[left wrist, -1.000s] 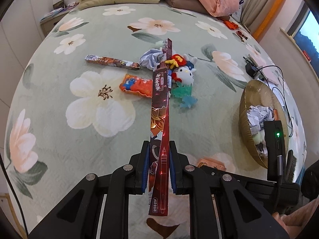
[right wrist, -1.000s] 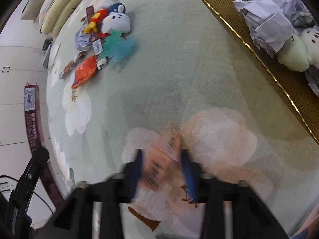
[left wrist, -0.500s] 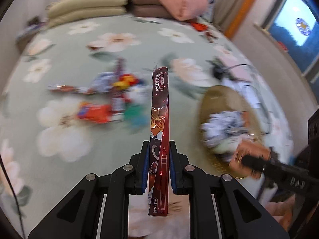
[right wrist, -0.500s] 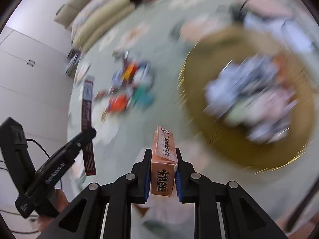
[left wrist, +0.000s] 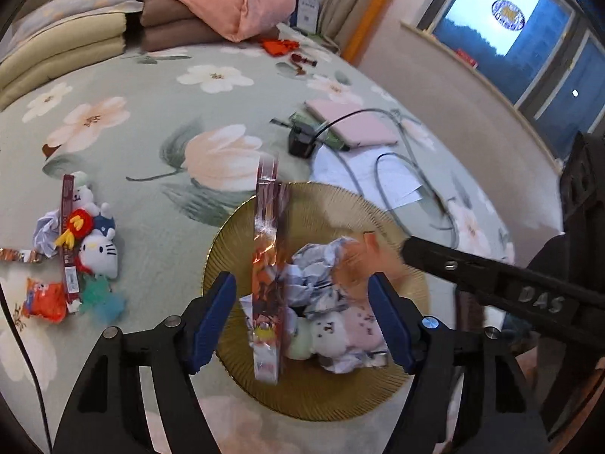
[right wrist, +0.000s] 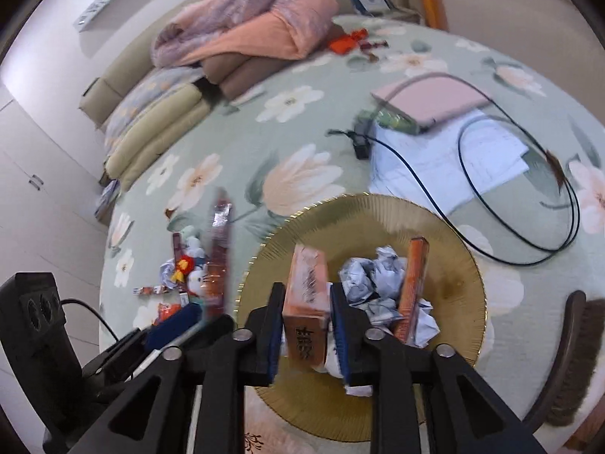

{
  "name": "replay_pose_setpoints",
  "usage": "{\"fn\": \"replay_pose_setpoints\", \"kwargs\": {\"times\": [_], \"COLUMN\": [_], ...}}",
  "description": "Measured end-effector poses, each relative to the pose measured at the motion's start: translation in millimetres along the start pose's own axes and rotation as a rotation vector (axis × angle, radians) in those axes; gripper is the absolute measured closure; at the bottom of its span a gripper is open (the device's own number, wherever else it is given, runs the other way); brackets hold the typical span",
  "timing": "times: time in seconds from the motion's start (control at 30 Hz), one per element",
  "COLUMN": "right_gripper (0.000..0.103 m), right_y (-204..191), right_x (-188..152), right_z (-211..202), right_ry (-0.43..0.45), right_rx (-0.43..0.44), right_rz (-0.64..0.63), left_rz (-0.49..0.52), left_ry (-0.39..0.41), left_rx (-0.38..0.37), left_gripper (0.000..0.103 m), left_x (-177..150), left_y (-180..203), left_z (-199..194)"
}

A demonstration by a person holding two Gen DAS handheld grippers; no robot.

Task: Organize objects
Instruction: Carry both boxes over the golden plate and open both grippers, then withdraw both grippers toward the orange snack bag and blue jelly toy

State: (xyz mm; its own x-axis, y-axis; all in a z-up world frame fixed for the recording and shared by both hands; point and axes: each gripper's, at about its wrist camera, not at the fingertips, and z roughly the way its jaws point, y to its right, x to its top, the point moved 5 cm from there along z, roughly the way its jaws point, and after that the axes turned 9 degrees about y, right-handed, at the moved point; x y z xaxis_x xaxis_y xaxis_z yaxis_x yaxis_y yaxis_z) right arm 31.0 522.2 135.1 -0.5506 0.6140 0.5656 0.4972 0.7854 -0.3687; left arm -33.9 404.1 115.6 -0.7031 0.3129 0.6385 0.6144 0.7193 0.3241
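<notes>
A gold plate (left wrist: 321, 405) (right wrist: 453, 265) lies on the flowered bedspread and holds crumpled paper (left wrist: 314, 280), small plush toys (left wrist: 340, 333) and an upright orange carton (right wrist: 414, 283). My left gripper (left wrist: 306, 302) hangs over the plate, its jaws opening wide. The long red packet (left wrist: 266, 265) (right wrist: 219, 265) is blurred between them, touching neither pad. My right gripper (right wrist: 308, 325) is above the plate too. Its jaws are opening, and the pads are still against the orange box (right wrist: 306, 295) (left wrist: 351, 265).
Left of the plate lie a white cat plush (left wrist: 100, 253), a second long red packet (left wrist: 68, 238), an orange packet (left wrist: 43, 299) and a teal star (left wrist: 102, 295). Beyond the plate are a pink laptop (left wrist: 351, 125), a charger (left wrist: 300, 143) with cables, and white papers (left wrist: 370, 174).
Both grippers swung from the bedspread to above the gold plate. The left jaws, shut on the long red packet before, have spread and let it go. The right gripper lifted the orange box.
</notes>
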Motion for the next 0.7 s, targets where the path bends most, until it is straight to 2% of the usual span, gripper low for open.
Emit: {"fn": "replay_pose_setpoints", "kwargs": {"times": [0.1,0.2,0.33,0.47,0.57,0.6,0.63,0.7], "right_gripper": [0.060,0.059,0.059,0.059,0.059,0.055,0.038,0.016], "right_y": [19.1,29.7,16.8,-20.1,-61.3,-79.1,-89.0,-112.3], "right_x": [-6.3,-18.0,-33.5,-38.1,-34.2,-31.5,-29.5,-27.9], "right_z": [2.9,2.9,3.9,-4.0,-24.0,-33.2,-36.4,-35.0], "right_ry": [-0.018,-0.034,-0.059,0.015,0.153,0.218,0.245,0.259], "right_rx": [-0.043,-0.072,-0.085,-0.111,-0.185,-0.197,-0.203,-0.178], "right_rz": [0.044,0.041,-0.033,-0.190,-0.350,-0.396,-0.417,-0.446], "left_rz": [-0.035,-0.081,-0.143,-0.223,-0.253,-0.266,-0.279,-0.316], "left_ry": [-0.057,-0.078,-0.082,-0.056,-0.041,-0.034,-0.028,-0.006], "left_rx": [-0.002,0.010,0.071,0.163,0.219,0.247,0.266,0.302], "left_gripper": [0.032,0.032,0.032,0.032,0.032,0.032,0.032,0.032], "left_x": [-15.4,-31.7,-53.3,-68.3,-74.6,-76.5,-77.3,-78.8], "left_y": [-11.2,-27.9,-60.7,-106.1,-137.0,-149.9,-160.8,-184.1], "left_z": [5.0,-0.4,-21.0,-52.6,-71.3,-79.0,-83.9,-96.1]}}
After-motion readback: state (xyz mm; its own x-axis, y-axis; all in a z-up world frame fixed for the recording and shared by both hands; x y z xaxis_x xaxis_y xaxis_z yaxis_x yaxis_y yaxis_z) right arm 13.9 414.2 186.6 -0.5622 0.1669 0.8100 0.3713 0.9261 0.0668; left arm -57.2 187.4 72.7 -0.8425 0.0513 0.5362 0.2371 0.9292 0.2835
